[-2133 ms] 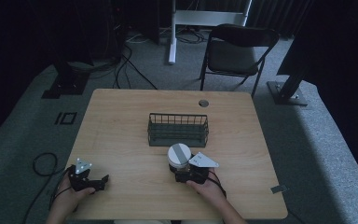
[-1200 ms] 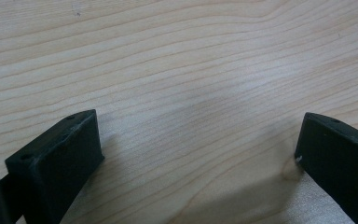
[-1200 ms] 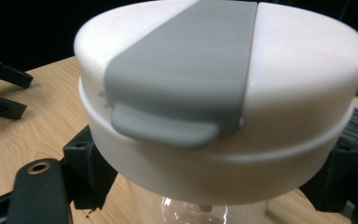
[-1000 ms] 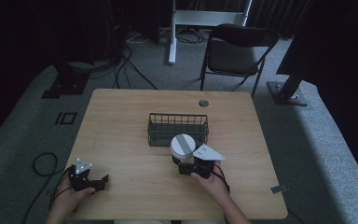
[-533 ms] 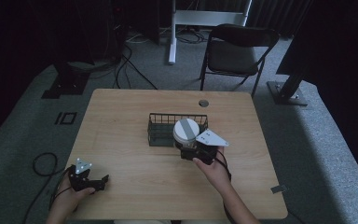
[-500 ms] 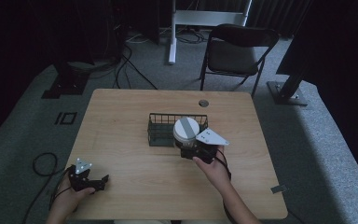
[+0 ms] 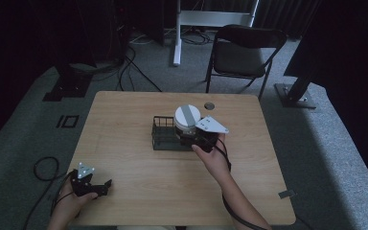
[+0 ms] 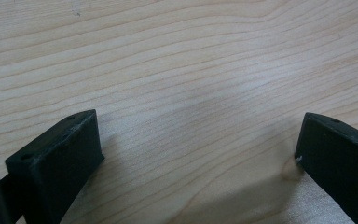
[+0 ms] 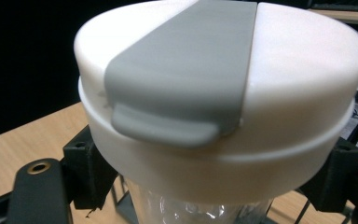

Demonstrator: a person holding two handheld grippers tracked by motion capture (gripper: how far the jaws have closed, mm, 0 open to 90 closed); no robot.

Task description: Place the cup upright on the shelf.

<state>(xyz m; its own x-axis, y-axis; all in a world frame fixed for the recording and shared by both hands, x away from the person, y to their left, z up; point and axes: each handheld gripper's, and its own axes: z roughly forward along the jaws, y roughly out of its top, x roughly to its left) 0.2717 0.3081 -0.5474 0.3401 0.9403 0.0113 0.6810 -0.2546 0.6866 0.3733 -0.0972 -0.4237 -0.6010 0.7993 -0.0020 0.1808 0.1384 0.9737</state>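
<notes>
1. I count two grippers: my left gripper (image 7: 92, 183) and my right gripper (image 7: 191, 139).
2. One bottle with a white lid (image 7: 187, 120), between the right gripper's jaws.
3. One wire basket (image 7: 162, 136), under the right gripper.
4. One table (image 7: 124, 120).
5. One folding chair (image 7: 242, 50), far beyond the right gripper.

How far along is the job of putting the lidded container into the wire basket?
Done: the right tool has gripped the container and lifted it. In hand: it hangs above the wire basket. Left: lowering and releasing. The left tool rests open on the table.
</notes>
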